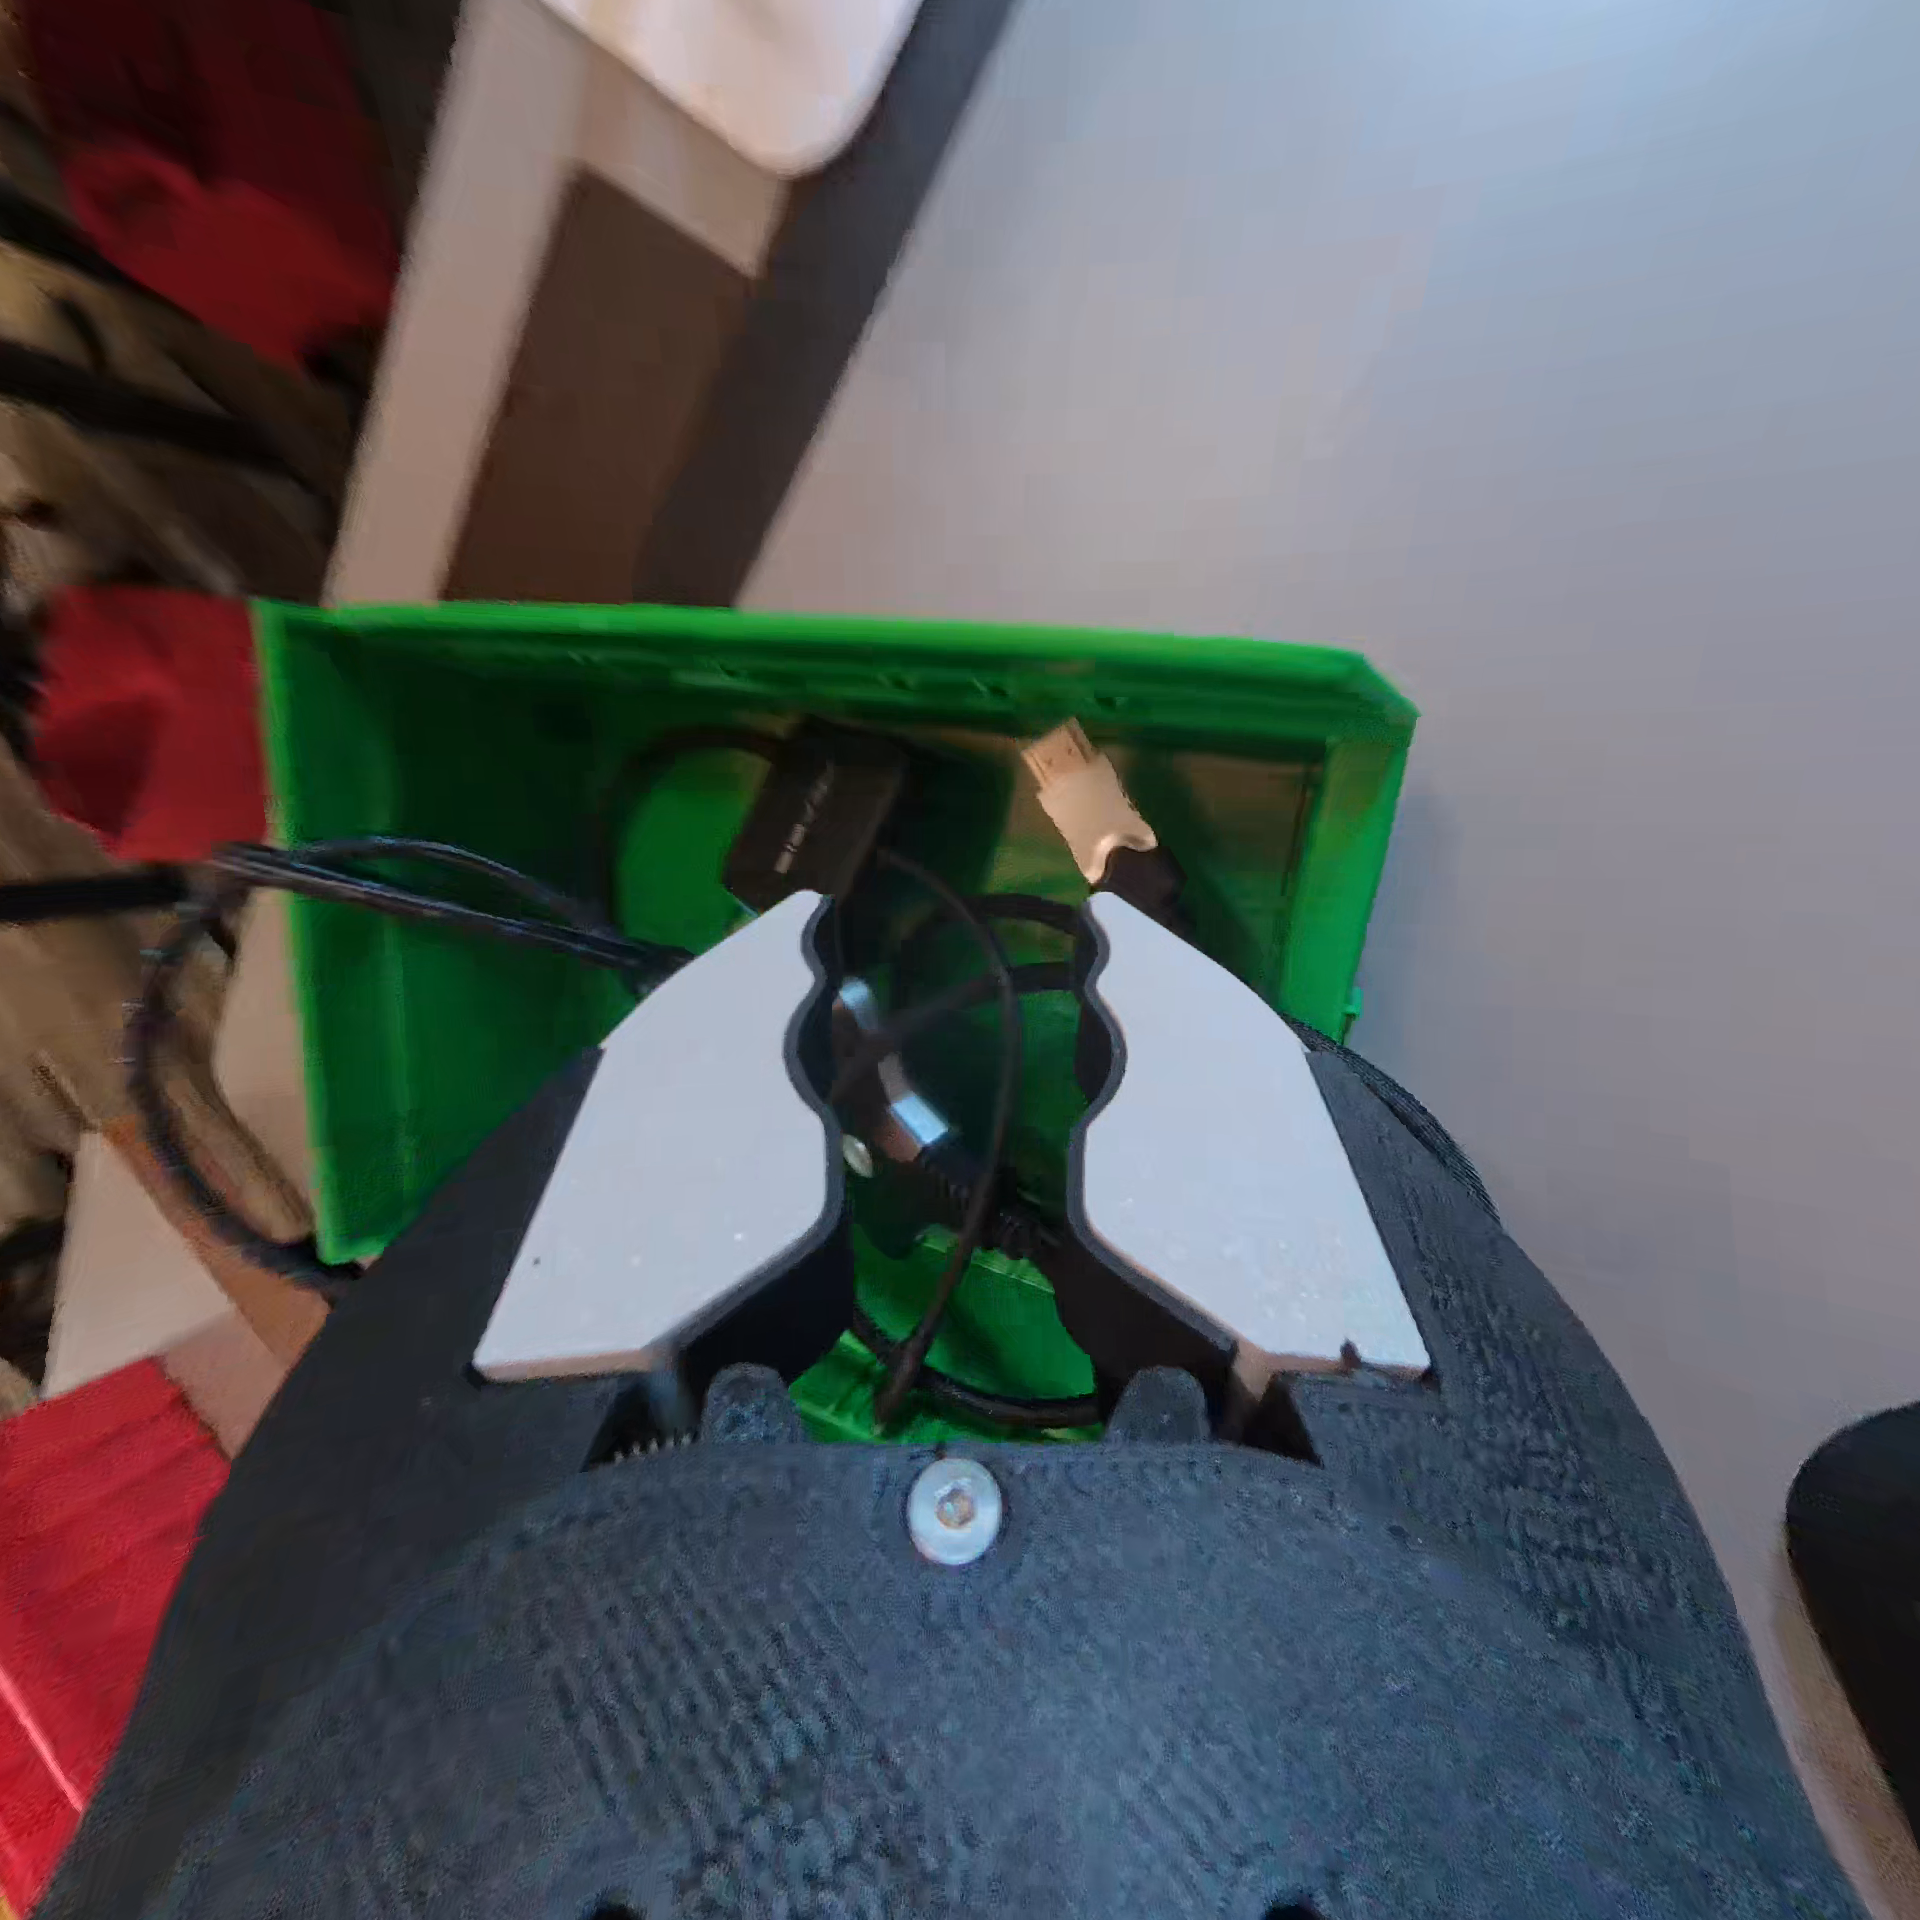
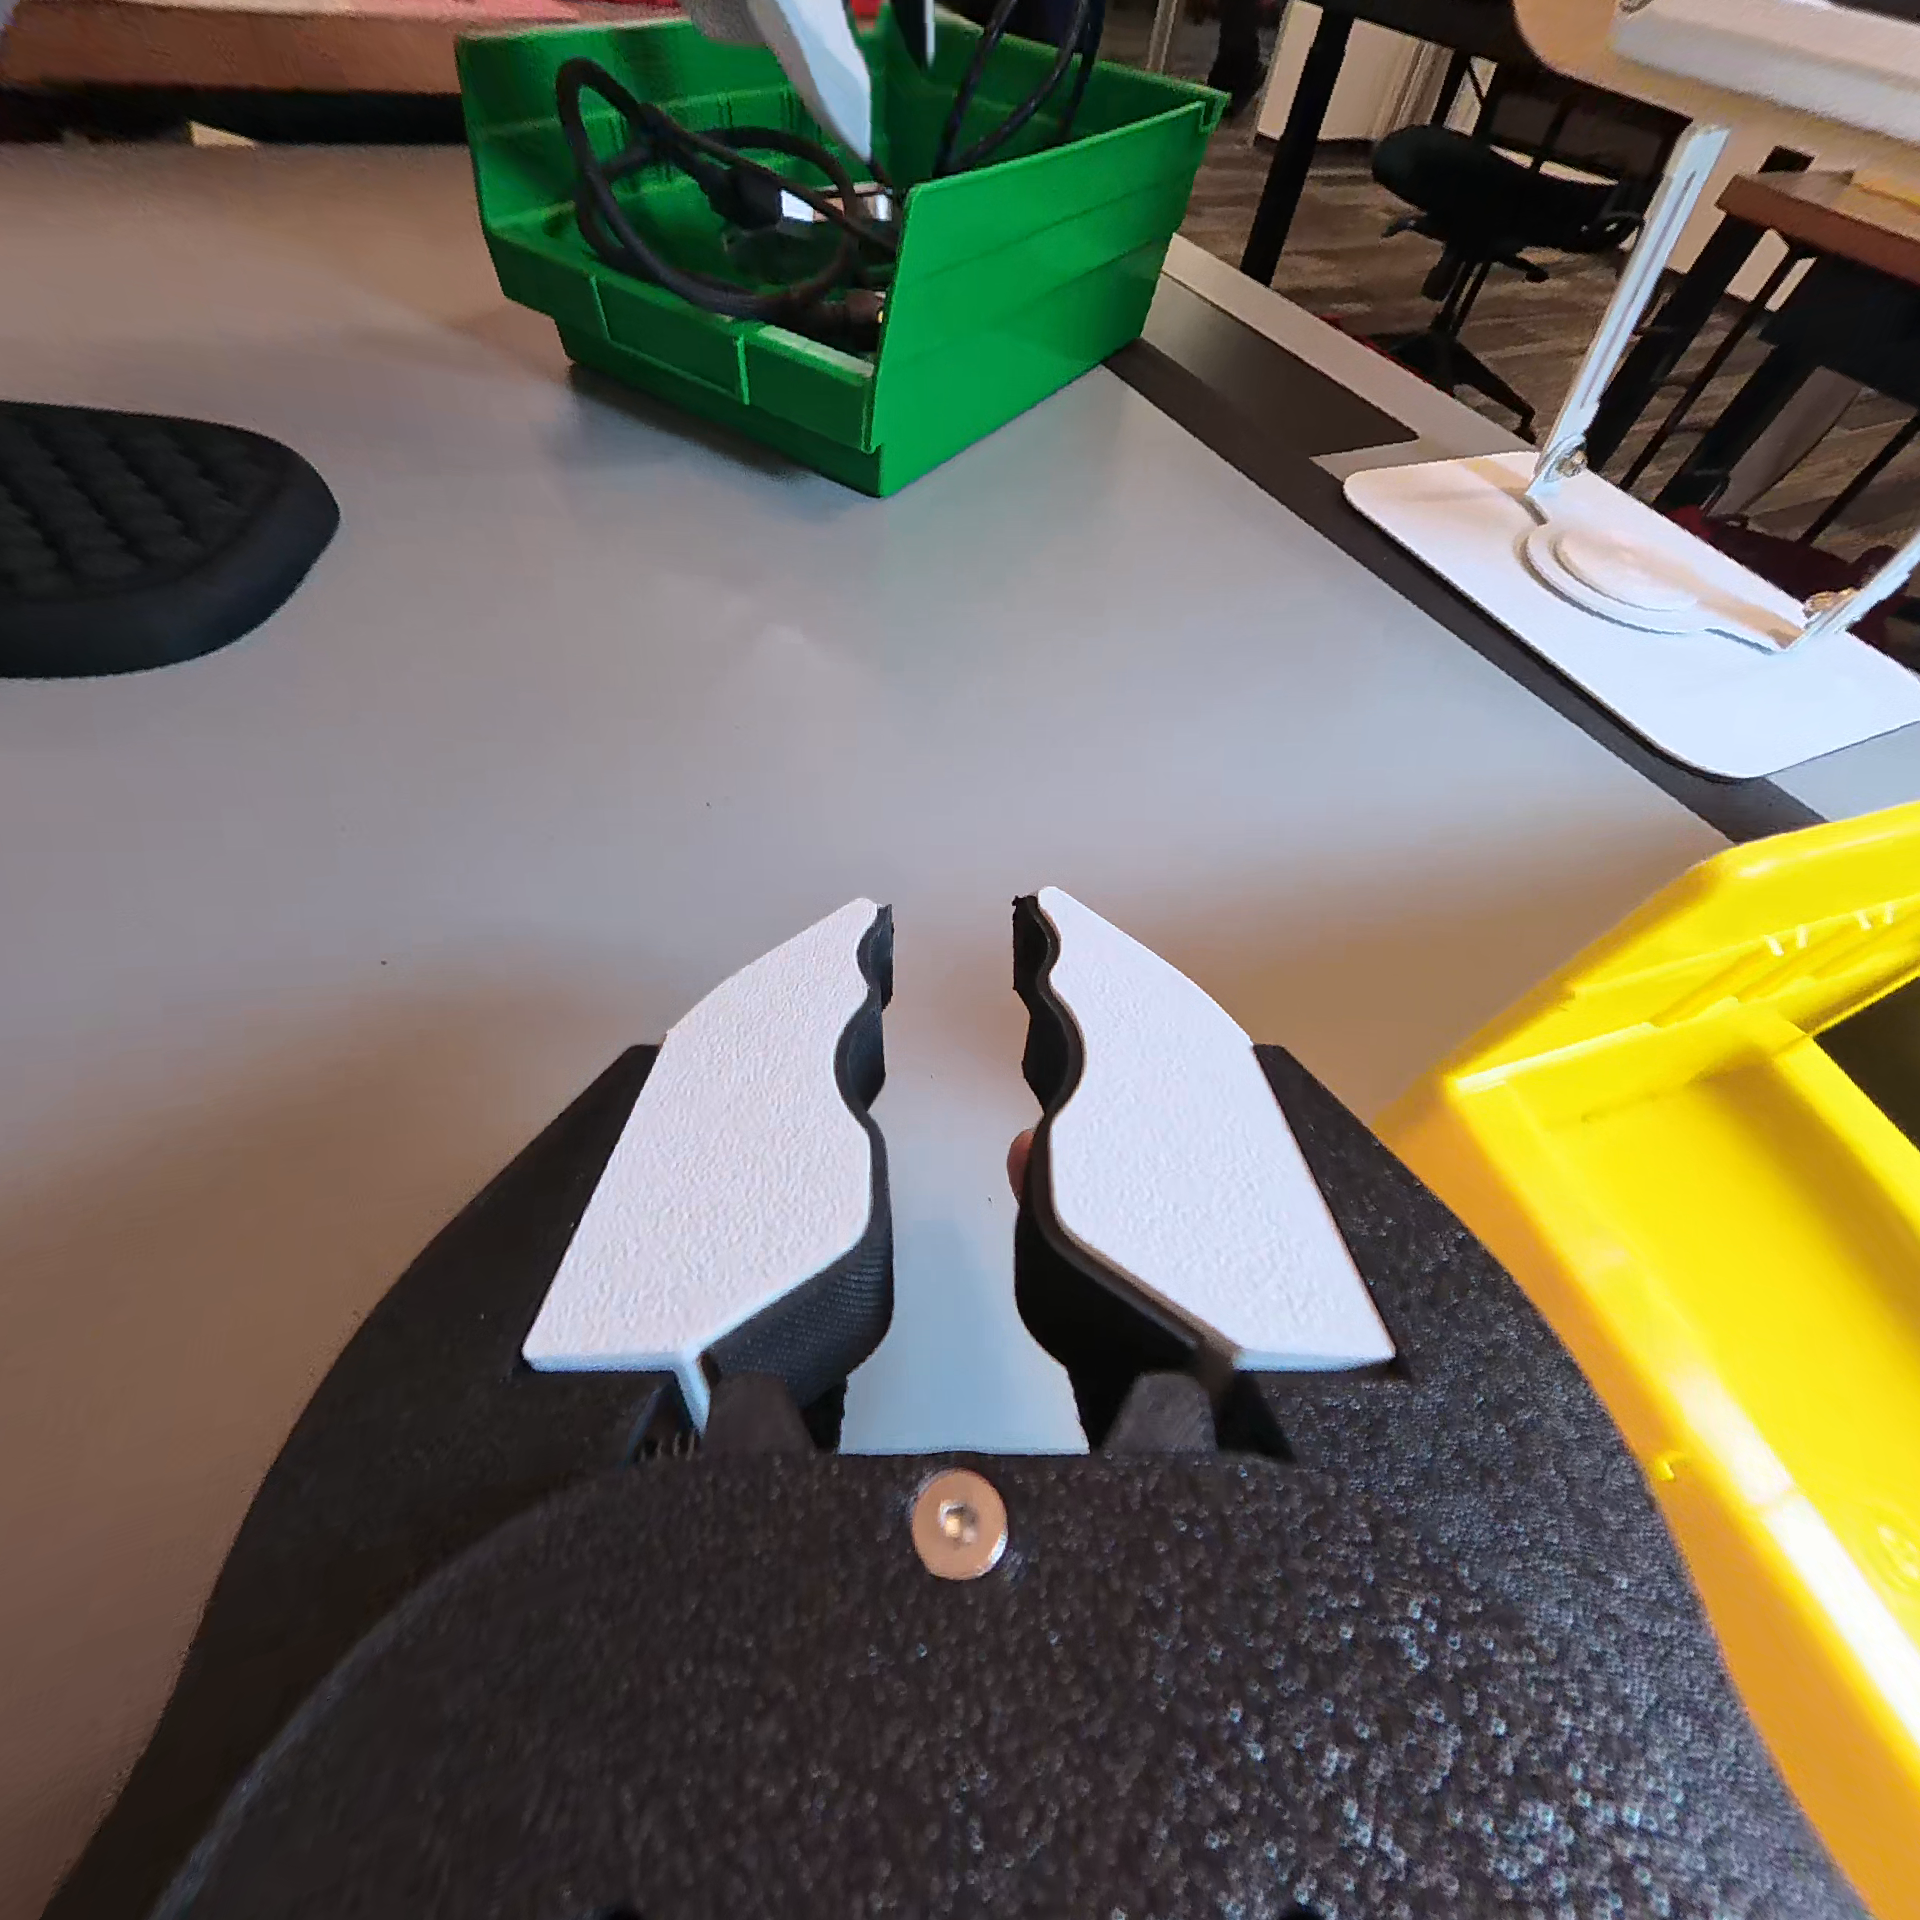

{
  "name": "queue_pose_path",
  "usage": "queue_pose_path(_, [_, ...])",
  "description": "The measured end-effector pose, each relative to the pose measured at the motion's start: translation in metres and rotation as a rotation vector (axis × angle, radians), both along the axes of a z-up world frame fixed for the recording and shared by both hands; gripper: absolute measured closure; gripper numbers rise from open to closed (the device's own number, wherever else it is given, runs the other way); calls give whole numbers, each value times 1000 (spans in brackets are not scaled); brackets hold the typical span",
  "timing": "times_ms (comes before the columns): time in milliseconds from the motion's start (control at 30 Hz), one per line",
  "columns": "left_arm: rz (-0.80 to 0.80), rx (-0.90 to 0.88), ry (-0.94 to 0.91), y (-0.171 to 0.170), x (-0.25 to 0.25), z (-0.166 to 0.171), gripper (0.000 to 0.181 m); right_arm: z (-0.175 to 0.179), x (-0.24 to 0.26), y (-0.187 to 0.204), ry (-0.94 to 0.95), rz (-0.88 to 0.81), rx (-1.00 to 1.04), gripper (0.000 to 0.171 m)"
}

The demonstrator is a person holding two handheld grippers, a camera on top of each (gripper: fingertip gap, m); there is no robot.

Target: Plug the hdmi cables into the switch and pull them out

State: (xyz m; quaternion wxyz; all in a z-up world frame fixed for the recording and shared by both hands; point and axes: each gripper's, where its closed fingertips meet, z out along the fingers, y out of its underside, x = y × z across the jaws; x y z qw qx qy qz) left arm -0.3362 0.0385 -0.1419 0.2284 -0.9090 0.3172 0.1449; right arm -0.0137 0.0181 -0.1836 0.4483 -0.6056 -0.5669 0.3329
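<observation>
Spread wide, the left tool hangs over the green bin, its pale fingers parted above a tangle of black cables and pinching nothing. Beyond the fingertips a small black box, seemingly the switch, lies tilted against the bin's far wall, and just to its right a silver HDMI plug points up and away from it, apart from the box. A second metal plug shows between the fingers, lower in the bin among the cable loops. Thin markings run along the face of the switch, but they are too blurred to read. The right tool rests low over the grey counter with a clear gap between its fingers, empty; a fingertip of the person's hand peeks from behind the right finger. From this side the green bin stands well ahead near the counter's far edge, cables coiled inside, with the left tool's pale finger dipping into it. A yellow bin sits just beside the right tool, a black textured pad lies off to the left, and a white stand occupies the neighbouring surface.
</observation>
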Motion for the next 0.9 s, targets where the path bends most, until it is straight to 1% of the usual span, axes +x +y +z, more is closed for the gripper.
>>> queue_pose_path(33, [26,-24,17,3,-6,-12,137,-1,0,0,-5,0,2,149])
queue_pose_path(133, [79,-83,75,9,-20,-39,141,-3,1,1,-5,0,-15,149])
queue_pose_path(233, [137,-116,155,14,-35,-51,147,-3,2,1,-8,0,-15,149])
queue_pose_path(267, [138,-125,166,15,-35,-54,153,-3,2,1,-9,0,-10,149])
queue_pose_path(367, [90,-141,237,18,-32,-55,171,-2,3,0,-13,1,6,149])
queue_pose_path(433, [85,-125,314,20,-35,-44,175,-1,4,0,-20,-2,19,150])
queue_pose_path(533, [78,-69,432,21,-44,-10,176,-1,5,0,-26,-1,37,150])
queue_pose_path(700, [101,98,456,17,-58,62,176,2,4,-1,-11,5,38,150])
queue_pose_path(767, [102,189,432,14,-58,90,177,2,3,-2,-7,6,39,150])
queue_pose_path(867, [106,379,442,11,-55,147,177,1,1,-2,-1,4,30,150])
queue_pose_path(900, [104,441,409,10,-51,164,176,1,-1,-2,1,5,20,150])
